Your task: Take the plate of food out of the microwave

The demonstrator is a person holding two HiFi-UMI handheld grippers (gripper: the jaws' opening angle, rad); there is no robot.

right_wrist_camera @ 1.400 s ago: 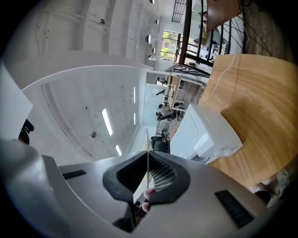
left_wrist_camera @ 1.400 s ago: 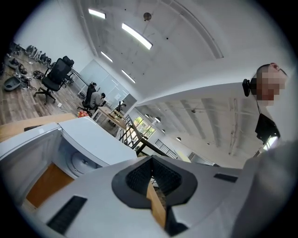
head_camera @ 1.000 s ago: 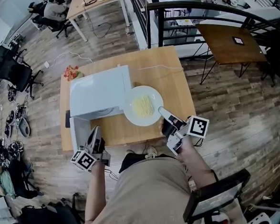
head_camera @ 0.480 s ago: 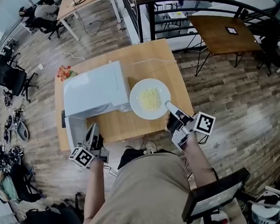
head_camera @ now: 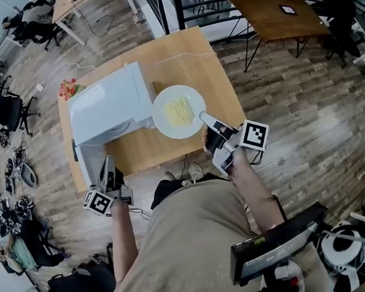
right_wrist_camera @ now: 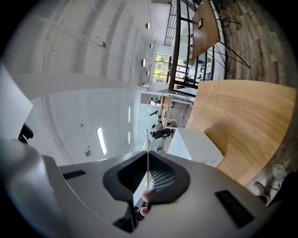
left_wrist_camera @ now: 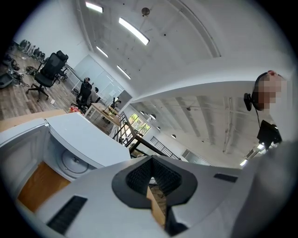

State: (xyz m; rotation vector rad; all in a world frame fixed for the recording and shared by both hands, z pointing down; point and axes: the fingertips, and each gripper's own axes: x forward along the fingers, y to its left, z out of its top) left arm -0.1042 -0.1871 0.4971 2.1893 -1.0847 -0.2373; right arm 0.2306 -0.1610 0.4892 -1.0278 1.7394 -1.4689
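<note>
Right now my right tongs (head_camera: 204, 117) pinch the near rim of the plate of noodles (head_camera: 178, 112), holding it level just right of the microwave (head_camera: 104, 109), above the counter (head_camera: 182, 55), so nothing slides. Left tongs (head_camera: 109, 162) hang closed and empty near the microwave's open front, likely just out of the way.

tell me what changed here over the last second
The right tongs, shut on the plate, drew it slightly further from the microwave, over the table. Nothing was taken hold of or let go. The left tongs stayed low by the open door, and the noodles stayed on the plate.
</note>
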